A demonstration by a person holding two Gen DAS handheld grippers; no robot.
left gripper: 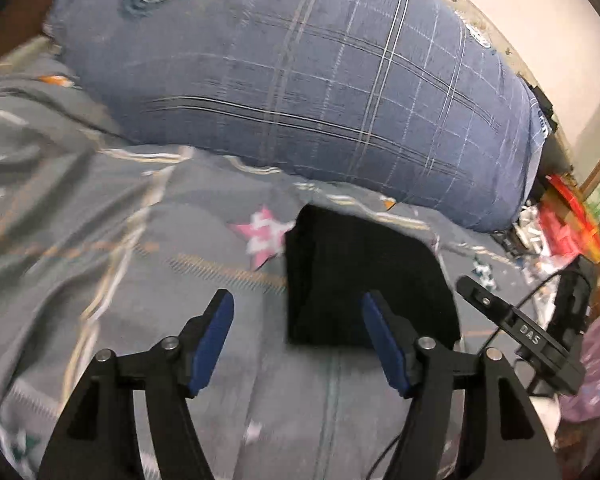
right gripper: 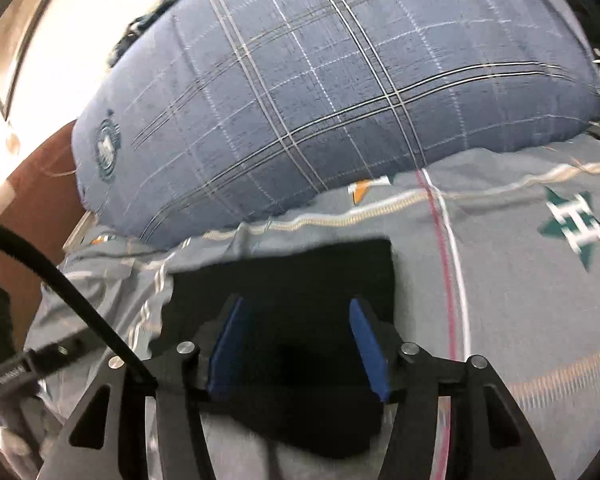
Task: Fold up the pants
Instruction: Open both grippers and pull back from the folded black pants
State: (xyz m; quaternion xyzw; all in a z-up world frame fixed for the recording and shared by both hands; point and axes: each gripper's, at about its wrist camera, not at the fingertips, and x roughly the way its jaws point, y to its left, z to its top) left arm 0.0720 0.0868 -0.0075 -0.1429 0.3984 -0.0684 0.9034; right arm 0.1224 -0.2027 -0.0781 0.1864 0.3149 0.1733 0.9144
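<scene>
Folded black pants (left gripper: 364, 276) lie flat, long axis toward the pillow (left gripper: 300, 80).

Grey star-print bedsheet (left gripper: 100, 208) under me; big blue plaid pillow (left gripper: 300, 80) at its head, pale wall (left gripper: 540, 12) behind pillow, red clutter (left gripper: 564, 224) beside pillow's end
</scene>
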